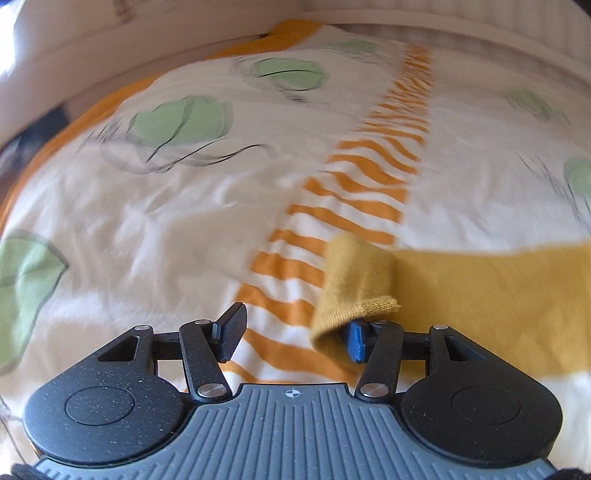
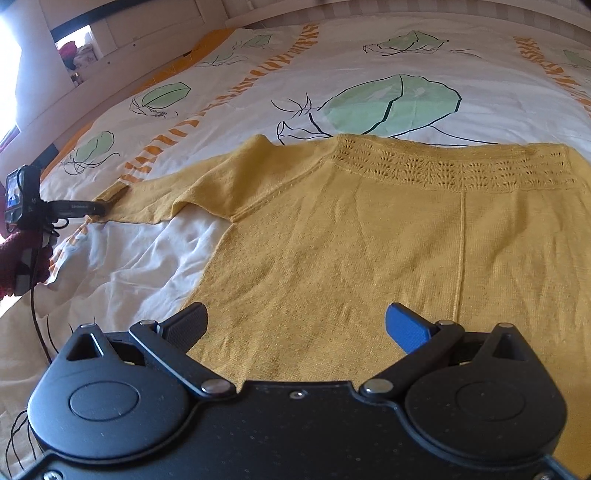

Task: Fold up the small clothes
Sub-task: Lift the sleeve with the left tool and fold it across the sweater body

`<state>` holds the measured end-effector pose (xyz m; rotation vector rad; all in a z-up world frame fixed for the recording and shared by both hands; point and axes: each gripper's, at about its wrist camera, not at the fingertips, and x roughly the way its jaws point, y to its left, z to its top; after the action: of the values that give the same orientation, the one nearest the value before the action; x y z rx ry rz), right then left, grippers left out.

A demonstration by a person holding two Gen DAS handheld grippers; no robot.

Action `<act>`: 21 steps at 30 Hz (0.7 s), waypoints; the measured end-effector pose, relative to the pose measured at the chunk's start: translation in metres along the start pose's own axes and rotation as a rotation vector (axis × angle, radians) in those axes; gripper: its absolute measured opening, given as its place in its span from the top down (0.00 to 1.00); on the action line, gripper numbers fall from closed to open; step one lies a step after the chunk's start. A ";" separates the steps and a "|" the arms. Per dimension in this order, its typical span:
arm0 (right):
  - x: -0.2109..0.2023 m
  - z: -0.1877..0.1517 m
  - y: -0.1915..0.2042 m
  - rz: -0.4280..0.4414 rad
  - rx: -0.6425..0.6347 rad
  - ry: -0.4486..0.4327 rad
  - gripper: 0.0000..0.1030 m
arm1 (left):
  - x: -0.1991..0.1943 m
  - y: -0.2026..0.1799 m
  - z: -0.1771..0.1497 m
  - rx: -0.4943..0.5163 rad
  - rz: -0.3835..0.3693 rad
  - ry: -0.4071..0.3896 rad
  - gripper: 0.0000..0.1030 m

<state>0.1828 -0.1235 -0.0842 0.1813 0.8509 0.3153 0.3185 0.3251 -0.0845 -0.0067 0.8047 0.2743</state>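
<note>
A mustard yellow knitted sweater lies spread flat on the bed, its lace-patterned yoke at the far side. Its left sleeve stretches out to the left. My left gripper is open, and the sleeve's cuff is folded over and draped on its right blue pad. The rest of the sleeve runs off to the right. In the right wrist view the left gripper touches the cuff end. My right gripper is open and empty, low over the sweater's body.
The bed cover is white with green leaf prints and an orange striped band. It is wrinkled left of the sweater. A white wall or headboard runs along the far edge.
</note>
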 end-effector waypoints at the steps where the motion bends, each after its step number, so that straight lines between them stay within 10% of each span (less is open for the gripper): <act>1: 0.001 0.000 0.000 -0.001 0.003 0.003 0.01 | 0.004 0.009 0.002 -0.065 -0.012 0.012 0.49; 5: 0.005 -0.001 -0.001 -0.003 0.017 0.022 0.01 | 0.014 0.033 0.003 -0.232 -0.067 0.044 0.49; 18: 0.010 -0.002 -0.007 0.014 0.070 0.051 0.01 | 0.029 0.038 0.010 -0.212 -0.195 0.069 0.51; 21: 0.011 -0.002 -0.007 0.014 0.076 0.050 0.01 | 0.031 0.032 0.013 -0.216 -0.219 0.071 0.88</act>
<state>0.1893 -0.1261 -0.0954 0.2510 0.9117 0.3013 0.3401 0.3649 -0.0943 -0.3072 0.8337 0.1527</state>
